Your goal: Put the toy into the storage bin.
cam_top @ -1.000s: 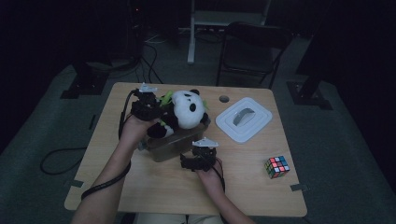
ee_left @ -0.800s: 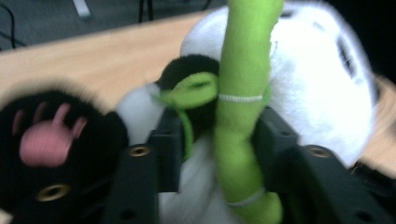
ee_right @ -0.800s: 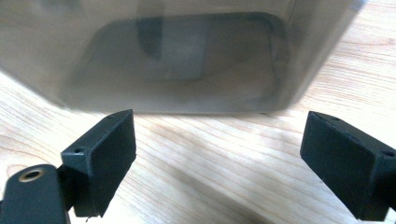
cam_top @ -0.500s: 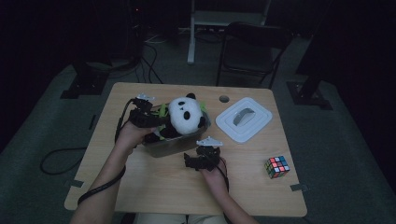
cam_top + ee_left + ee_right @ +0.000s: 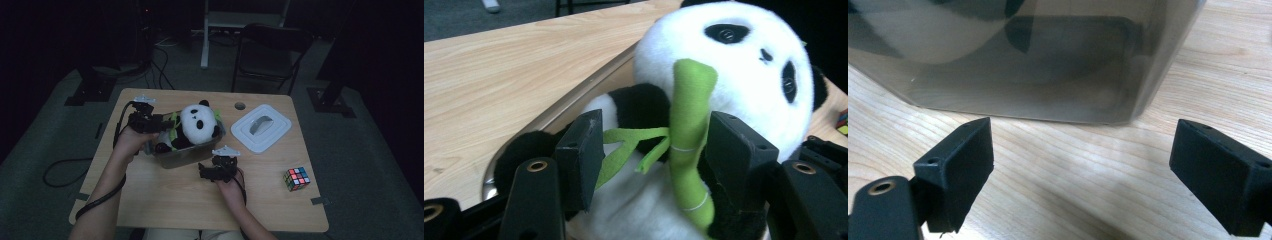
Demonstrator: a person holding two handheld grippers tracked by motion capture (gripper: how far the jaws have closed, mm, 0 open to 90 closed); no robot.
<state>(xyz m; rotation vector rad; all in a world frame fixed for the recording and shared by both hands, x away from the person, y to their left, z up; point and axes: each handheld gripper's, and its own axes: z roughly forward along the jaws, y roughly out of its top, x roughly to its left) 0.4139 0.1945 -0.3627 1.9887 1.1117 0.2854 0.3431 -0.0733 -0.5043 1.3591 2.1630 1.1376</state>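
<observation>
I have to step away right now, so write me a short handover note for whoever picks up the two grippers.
Left gripper: fingers open around the plush panda, either side of its green bamboo stalk; whether they touch it I cannot tell.
Right gripper: open, holding nothing, low over the table just in front of the clear container.
Done: panda sits in the container.
Left, probably: free the left gripper and fit the white lid, which lies on the table to the container's right. The puzzle cube lies untouched nearby.
</observation>
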